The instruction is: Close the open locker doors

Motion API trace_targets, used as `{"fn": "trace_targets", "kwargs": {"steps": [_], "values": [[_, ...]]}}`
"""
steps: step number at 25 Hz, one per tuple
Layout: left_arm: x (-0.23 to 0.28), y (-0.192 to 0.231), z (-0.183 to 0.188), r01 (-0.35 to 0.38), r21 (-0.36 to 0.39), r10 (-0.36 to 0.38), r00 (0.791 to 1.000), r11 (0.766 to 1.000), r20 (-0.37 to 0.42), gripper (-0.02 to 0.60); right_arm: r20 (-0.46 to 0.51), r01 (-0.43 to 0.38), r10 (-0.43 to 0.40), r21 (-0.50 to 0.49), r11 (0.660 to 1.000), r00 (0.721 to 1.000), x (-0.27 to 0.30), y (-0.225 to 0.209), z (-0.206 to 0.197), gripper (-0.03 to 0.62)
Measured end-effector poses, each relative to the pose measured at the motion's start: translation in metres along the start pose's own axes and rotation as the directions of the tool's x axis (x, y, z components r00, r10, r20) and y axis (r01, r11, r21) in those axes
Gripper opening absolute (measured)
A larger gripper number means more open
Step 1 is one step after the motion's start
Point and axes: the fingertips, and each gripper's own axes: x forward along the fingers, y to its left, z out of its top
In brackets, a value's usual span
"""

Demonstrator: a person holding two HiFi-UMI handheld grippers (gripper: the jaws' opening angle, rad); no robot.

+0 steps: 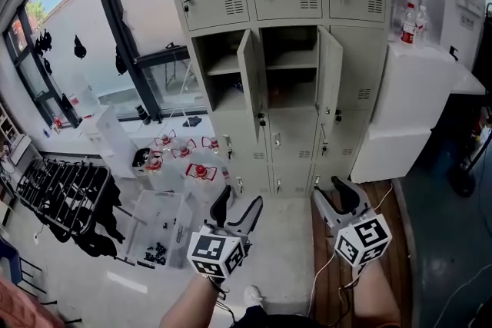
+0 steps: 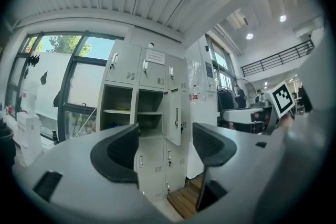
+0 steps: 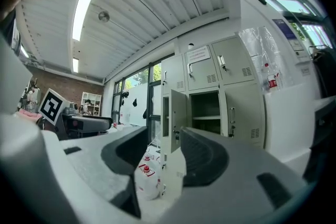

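Locker cabinet (image 1: 292,142) stands ahead. 2 middle-row doors, left door (image 1: 250,77) and centre door (image 1: 329,73), stand swung out, and each open compartment shows 1 shelf. Clear bin (image 1: 154,230) on the floor holds small dark parts. Left gripper (image 1: 240,200) and right gripper (image 1: 329,192): jaws wide apart, gripping nothing, well apart from the lockers.

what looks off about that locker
Two doors in the middle row of the locker hang wide open. The left door and the right door both stick out edge-on toward the room. Every other door in view sits shut and flush, so these two break the flat front.
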Motion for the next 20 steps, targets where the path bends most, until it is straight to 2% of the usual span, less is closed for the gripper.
{"fn": "trace_targets", "kwargs": {"steps": [4,13,20], "values": [[0.02,0.035,0.002,0.022,-0.003,-0.022,1.0,1.0,0.006,0.324,0.0,0.017,-0.017,-0.004,1.0,1.0,0.039,0.004,0.002,0.198],[0.049,0.106,-0.001,0.076,-0.015,-0.076,0.997,0.997,0.002,0.324,0.011,0.075,-0.074,-0.009,0.997,0.997,0.113,0.02,0.006,0.202],[0.063,0.136,-0.001,0.128,-0.011,-0.128,0.992,0.992,0.0,0.325,0.011,0.11,-0.11,-0.011,0.994,0.994,0.148,0.031,0.009,0.202]]}}
